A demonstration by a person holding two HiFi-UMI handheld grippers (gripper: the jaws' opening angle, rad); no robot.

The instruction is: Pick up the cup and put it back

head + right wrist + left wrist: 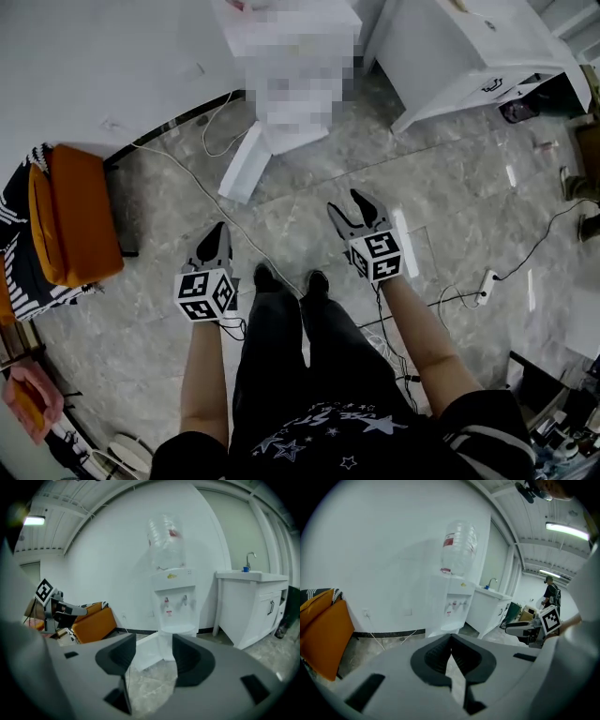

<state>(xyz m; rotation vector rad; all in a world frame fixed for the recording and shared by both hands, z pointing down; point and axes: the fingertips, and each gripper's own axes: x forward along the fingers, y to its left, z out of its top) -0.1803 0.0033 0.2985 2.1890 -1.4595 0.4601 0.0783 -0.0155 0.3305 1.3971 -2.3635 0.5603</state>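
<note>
Below, left gripper [451,639] hides much floor [389,645].

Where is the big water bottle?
In the right gripper view, the water bottle stands top-centre on the white dispenser, with the sink cabinet to its right and the orange seat to its lower left.

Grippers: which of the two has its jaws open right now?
The right gripper: its black jaws stand wide apart, with only grey floor showing between them. The left gripper has its jaws meeting at the tips, holding nothing.
</note>
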